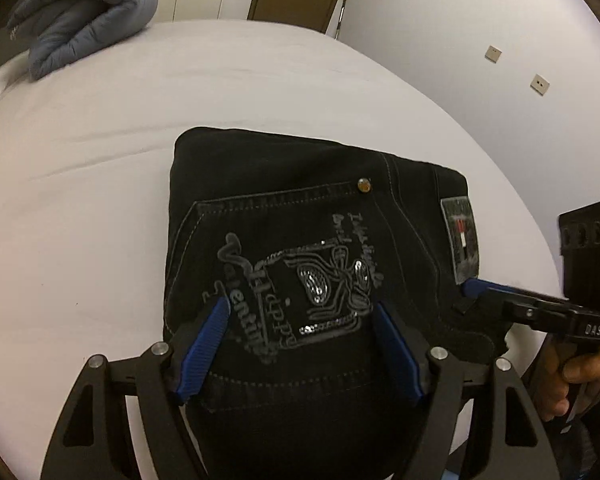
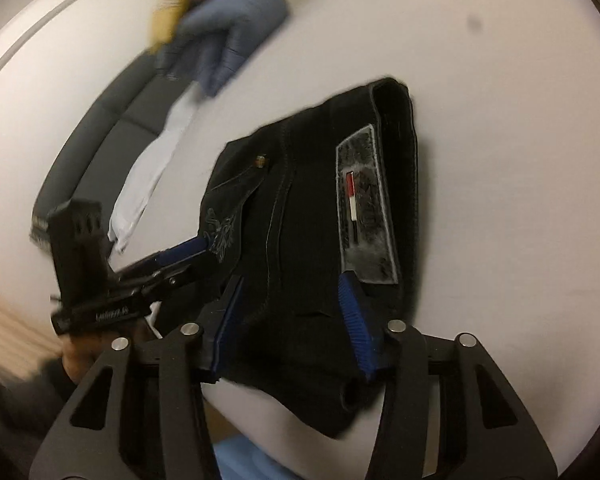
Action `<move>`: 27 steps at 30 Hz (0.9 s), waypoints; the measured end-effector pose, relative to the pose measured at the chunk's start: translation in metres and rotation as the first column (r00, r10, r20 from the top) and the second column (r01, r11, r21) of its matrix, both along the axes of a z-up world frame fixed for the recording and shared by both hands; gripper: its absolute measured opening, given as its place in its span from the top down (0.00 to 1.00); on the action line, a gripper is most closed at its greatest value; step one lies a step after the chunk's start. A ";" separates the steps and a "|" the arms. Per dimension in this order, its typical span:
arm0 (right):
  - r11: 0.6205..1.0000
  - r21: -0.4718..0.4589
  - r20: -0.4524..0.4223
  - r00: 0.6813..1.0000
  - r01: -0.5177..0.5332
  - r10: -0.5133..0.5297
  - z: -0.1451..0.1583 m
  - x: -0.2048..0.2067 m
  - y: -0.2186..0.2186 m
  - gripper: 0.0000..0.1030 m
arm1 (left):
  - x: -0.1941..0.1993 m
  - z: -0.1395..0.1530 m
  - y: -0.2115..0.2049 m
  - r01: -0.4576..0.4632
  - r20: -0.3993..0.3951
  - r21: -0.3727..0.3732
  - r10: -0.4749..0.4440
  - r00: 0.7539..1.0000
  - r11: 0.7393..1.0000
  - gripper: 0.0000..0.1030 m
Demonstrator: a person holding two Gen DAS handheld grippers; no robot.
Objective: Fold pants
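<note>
Black jeans [image 1: 300, 220] lie folded into a compact stack on the white bed, back pocket with silver embroidery up and a grey waistband patch [image 1: 460, 236] at the right. My left gripper [image 1: 300, 308] is open, its blue pads spread over the near edge of the pocket. My right gripper [image 2: 292, 284] is open over the jeans [image 2: 308, 208] near the patch [image 2: 364, 208]. Each gripper shows in the other's view: the right gripper [image 1: 470, 288] at the jeans' right edge, the left gripper [image 2: 198, 246] at their left edge.
A rolled blue-grey quilt [image 1: 84, 12] lies at the bed's far left corner, also in the right wrist view [image 2: 228, 40]. A dark headboard [image 2: 100, 136] and white pillow [image 2: 148, 172] lie beyond. The white sheet [image 1: 80, 200] spreads around the jeans. A wall and door stand behind.
</note>
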State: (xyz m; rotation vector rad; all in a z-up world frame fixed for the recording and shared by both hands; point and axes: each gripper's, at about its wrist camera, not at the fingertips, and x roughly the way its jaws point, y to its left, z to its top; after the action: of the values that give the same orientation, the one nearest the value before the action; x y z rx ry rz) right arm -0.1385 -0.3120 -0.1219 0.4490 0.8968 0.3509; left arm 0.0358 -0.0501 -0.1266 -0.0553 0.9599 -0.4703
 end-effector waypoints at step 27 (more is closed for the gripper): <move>0.978 0.010 -0.056 0.977 0.208 -0.207 0.053 -0.015 -0.049 0.36 | -0.020 0.016 0.041 -0.114 -0.009 0.091 0.116 0.993 0.989 0.16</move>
State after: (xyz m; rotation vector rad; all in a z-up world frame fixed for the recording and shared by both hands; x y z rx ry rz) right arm -0.1531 -0.3610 -0.0693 0.5638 0.8920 0.1552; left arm 0.0153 -0.0086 -0.1102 -0.0319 0.9854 -0.3202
